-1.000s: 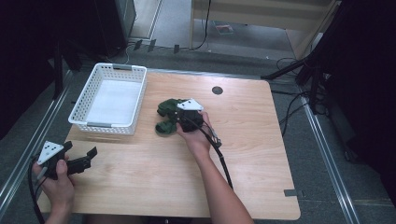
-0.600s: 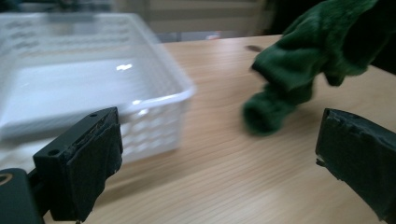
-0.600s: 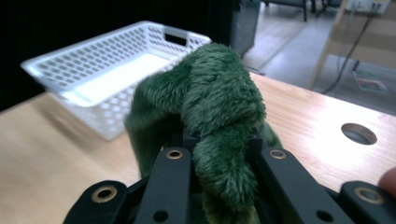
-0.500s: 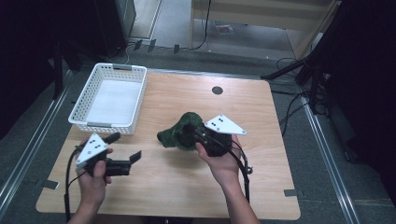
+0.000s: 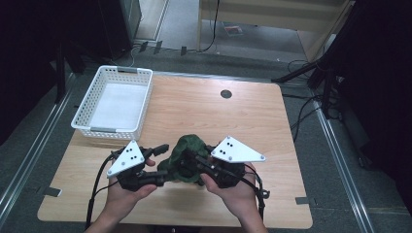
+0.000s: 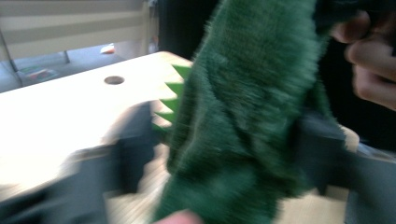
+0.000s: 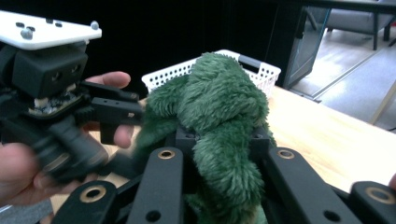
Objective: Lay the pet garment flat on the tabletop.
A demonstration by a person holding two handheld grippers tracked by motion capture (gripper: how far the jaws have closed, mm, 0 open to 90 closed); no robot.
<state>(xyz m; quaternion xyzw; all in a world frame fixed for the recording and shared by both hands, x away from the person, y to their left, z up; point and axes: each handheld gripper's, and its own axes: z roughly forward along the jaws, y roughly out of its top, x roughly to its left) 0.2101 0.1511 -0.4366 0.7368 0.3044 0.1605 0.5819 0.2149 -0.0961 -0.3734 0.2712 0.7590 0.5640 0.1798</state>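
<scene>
In the right gripper view, the right gripper (image 7: 219,154) has its two black jaws clamped on a green plush toy (image 7: 219,107), whose fuzzy body bulges up between them at the centre of the frame. In the left gripper view, the left gripper (image 6: 224,154) has the same toy's green fur (image 6: 247,93) between its blurred dark jaws; those jaws have just been closing on it, and the fur fills the gap from one jaw to the other, so the grip looks taken. A row of lighter green spikes sticks out at the toy's left edge there.

In the high view the plush toy (image 5: 187,158) sits in the lower middle of the frame, held above the wooden table (image 5: 272,126) between the left gripper (image 5: 163,162) and the right gripper (image 5: 192,162), each carried by a hand coming in from the bottom edge. A white basket (image 5: 82,114) stands at the upper left of the table, well apart from the toy. A small dark round hole (image 5: 226,93) lies in the tabletop toward the top centre.
</scene>
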